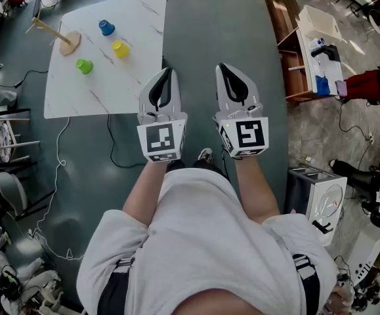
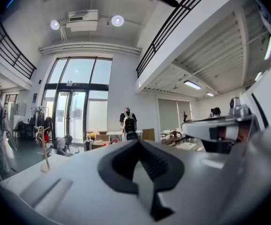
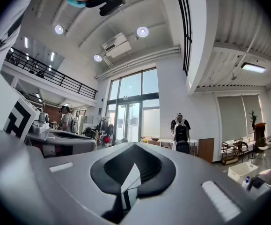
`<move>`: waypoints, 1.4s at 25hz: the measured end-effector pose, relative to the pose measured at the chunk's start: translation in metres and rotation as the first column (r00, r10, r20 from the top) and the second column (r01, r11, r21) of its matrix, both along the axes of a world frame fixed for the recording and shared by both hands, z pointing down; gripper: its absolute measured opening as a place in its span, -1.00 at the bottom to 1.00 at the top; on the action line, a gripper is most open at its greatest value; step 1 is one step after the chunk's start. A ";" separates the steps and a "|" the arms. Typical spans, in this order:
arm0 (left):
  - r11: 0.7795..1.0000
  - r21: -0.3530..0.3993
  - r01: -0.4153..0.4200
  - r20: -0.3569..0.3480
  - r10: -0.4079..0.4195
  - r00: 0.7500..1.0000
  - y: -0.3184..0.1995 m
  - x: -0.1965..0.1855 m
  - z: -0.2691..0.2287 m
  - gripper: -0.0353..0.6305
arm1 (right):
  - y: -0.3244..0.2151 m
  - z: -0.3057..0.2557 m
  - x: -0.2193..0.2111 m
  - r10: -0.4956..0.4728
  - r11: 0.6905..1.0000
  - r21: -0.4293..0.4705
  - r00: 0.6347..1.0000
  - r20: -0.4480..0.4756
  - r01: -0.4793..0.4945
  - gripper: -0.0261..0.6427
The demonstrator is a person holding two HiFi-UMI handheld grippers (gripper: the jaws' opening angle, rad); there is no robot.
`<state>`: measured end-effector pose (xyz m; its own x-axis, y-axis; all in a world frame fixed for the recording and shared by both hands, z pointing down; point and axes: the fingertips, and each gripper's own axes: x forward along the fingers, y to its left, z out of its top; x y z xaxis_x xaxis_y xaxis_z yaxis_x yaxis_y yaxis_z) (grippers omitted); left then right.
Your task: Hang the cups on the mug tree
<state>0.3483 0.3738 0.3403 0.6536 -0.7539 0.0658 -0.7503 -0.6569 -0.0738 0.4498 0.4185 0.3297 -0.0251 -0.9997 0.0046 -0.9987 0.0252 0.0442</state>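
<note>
On the white table [image 1: 111, 77], the blue cup [image 1: 106, 27], yellow cup [image 1: 120, 48] and green cup [image 1: 84, 65] sit loose near the wooden mug tree [image 1: 62, 38], none hung yet. The left gripper [image 1: 167, 76] and right gripper [image 1: 226, 71] both have their jaws pressed together on nothing, well short of the table. Looks like step one to me: get closer, open a gripper, grab a cup.
</note>
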 end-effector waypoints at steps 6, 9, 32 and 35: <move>0.999 0.015 0.035 0.010 -0.036 0.999 -0.014 -0.031 -0.001 -0.88 | -0.022 0.002 -0.035 -0.078 0.997 0.007 0.996 0.043 0.078 -0.93; 0.997 0.030 0.076 0.013 -0.077 0.997 -0.021 -0.049 -0.006 -0.89 | -0.033 0.001 -0.057 -0.139 0.990 0.010 0.989 0.049 0.139 -0.93; 0.944 -0.016 0.328 0.026 -0.328 0.944 -0.095 -0.219 0.008 -0.88 | -0.132 0.013 -0.229 -0.410 0.909 -0.062 0.911 0.040 0.412 -0.93; 0.948 -0.037 0.317 0.027 -0.316 0.948 -0.112 -0.229 0.016 -0.88 | -0.149 0.017 -0.239 -0.408 0.908 -0.087 0.912 0.044 0.410 -0.93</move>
